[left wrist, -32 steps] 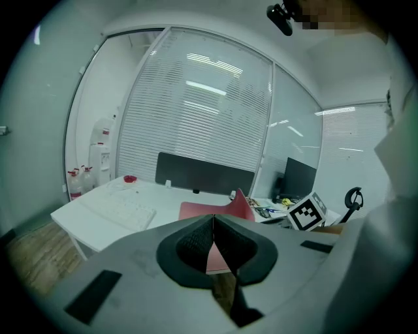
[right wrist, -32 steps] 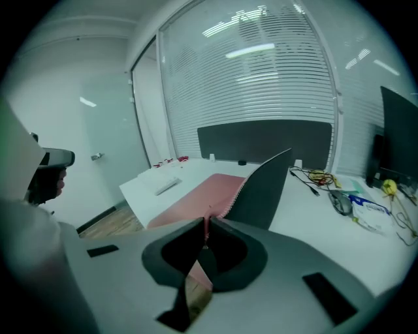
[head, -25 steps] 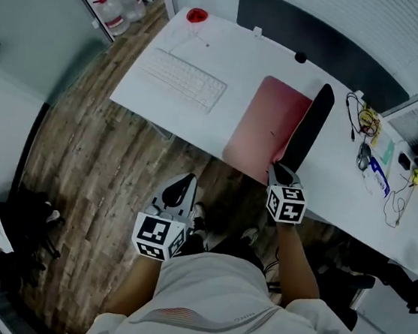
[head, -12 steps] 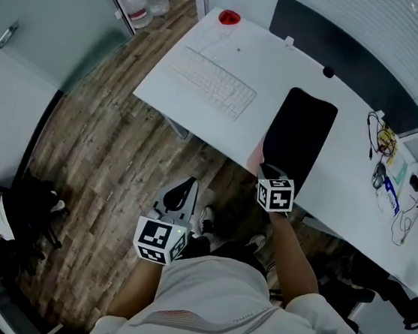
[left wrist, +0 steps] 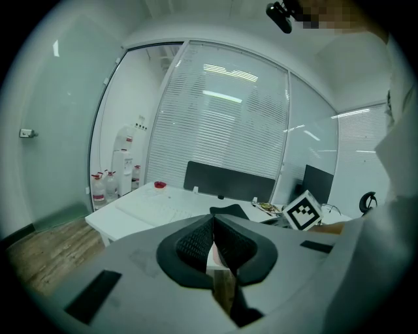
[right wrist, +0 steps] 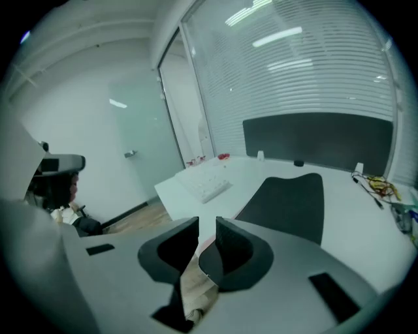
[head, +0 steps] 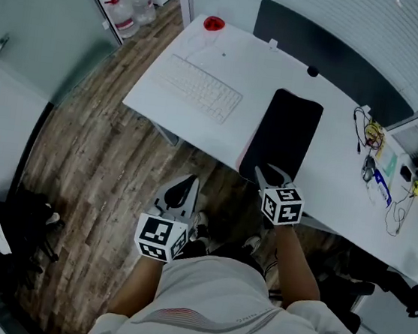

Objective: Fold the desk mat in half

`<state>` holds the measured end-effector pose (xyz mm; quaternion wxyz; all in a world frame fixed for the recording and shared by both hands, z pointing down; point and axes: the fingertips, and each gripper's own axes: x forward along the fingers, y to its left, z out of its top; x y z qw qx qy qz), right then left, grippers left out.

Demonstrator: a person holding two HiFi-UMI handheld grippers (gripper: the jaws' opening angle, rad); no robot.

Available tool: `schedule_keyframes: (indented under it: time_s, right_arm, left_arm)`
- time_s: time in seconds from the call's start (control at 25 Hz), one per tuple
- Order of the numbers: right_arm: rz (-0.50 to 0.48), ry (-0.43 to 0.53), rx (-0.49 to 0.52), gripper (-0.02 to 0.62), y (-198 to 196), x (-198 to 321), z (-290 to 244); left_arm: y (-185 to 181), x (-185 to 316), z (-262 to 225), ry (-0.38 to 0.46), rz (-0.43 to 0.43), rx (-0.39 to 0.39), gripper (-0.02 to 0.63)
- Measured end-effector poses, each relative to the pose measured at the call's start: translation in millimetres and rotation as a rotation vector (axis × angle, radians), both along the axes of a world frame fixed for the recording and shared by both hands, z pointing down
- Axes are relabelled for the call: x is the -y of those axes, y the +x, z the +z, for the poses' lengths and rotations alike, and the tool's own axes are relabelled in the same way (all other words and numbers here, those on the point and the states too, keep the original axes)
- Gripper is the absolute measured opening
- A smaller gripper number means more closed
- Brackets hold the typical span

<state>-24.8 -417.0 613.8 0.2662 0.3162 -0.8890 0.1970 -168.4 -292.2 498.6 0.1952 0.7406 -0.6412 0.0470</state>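
Note:
The desk mat (head: 282, 134) lies folded on the white desk (head: 198, 131), black side up, with a thin pink edge along its left and near side. My right gripper (head: 268, 174) hovers just over the mat's near end at the desk's front edge. Its jaws are opening, and in the right gripper view (right wrist: 207, 231) a narrow gap shows between them with nothing in it; the black mat (right wrist: 287, 199) lies beyond. My left gripper (head: 183, 187) is held low over the floor, away from the desk, its pads (left wrist: 196, 242) pressed together and empty.
A white keyboard (head: 198, 87) lies left of the mat, a small red cup (head: 214, 24) at the far left corner. A dark divider panel (head: 328, 60) runs along the desk's back edge. Cables and small items (head: 376, 156) clutter the right side. Water bottles (head: 127, 5) stand on the wooden floor.
The raised black half of the mat came down flat over the pink half. My right gripper drew back to the desk's near edge and its jaws parted. The left gripper stayed put.

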Motion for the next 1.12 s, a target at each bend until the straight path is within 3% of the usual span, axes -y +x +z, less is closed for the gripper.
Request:
schedule_keyframes:
  time_s: [0.24, 0.64, 0.88, 1.12]
  right_arm:
    - [0.109, 0.202, 0.117, 0.055, 65.0, 7.2, -101.1]
    - [0.254, 0.473, 0.202, 0.051, 170.3, -1.7, -237.1]
    - [0.331, 0.560, 0.214, 0.051, 225.9, -9.4, -275.9]
    - [0.390, 0.567, 0.232, 0.051, 261.0, -9.4, -277.6]
  left_arm:
    - [40.2, 24.0, -31.0, 0.088, 0.073, -0.004, 0.014]
    - [114.5, 64.1, -108.3, 0.271, 0.188, 0.015, 0.014]
    - [157.0, 80.3, -142.5, 0.332, 0.257, 0.027, 0.014]
    - [187.9, 92.9, -151.4, 0.338, 0.300, 0.043, 0.014]
